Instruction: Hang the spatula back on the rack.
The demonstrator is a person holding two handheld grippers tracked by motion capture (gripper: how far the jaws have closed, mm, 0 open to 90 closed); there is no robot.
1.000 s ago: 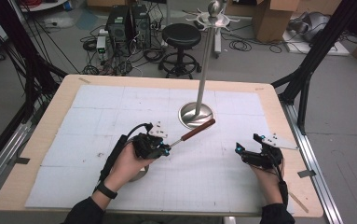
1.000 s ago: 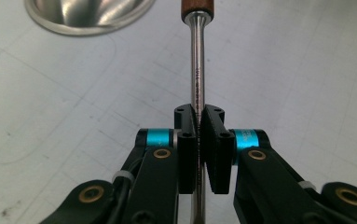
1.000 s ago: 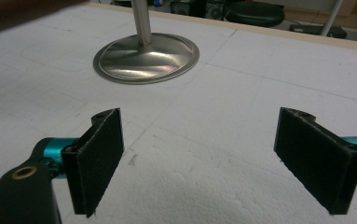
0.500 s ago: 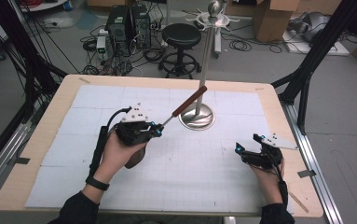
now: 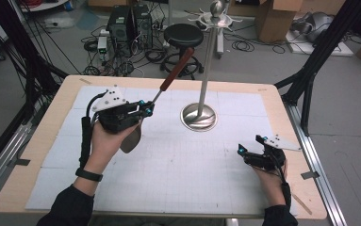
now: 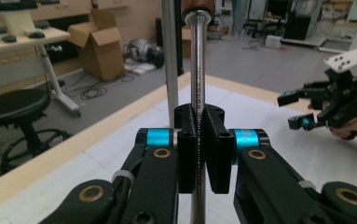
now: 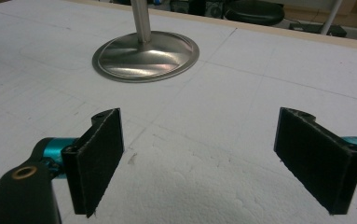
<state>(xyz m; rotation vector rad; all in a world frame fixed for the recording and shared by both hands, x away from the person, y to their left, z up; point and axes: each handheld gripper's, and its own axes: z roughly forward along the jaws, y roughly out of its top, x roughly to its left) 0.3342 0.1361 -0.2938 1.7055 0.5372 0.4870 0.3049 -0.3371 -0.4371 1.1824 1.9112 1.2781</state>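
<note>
Left of centre in the high view, left gripper (image 5: 146,109) clamped on a wooden-handled spatula (image 5: 168,80), handle slanting up beside the steel stand (image 5: 200,116); lower right, right gripper (image 5: 249,149) wide open over the bench (image 5: 178,183).

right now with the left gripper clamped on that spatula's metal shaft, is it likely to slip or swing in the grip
The spatula looks stiff: its steel shaft runs straight between the jaws of the left gripper. The polished, round shaft may twist or slide against the pads. With the wooden handle high and the blade low, weight sits on both sides, so it could pivot if the grip loosens.
</note>
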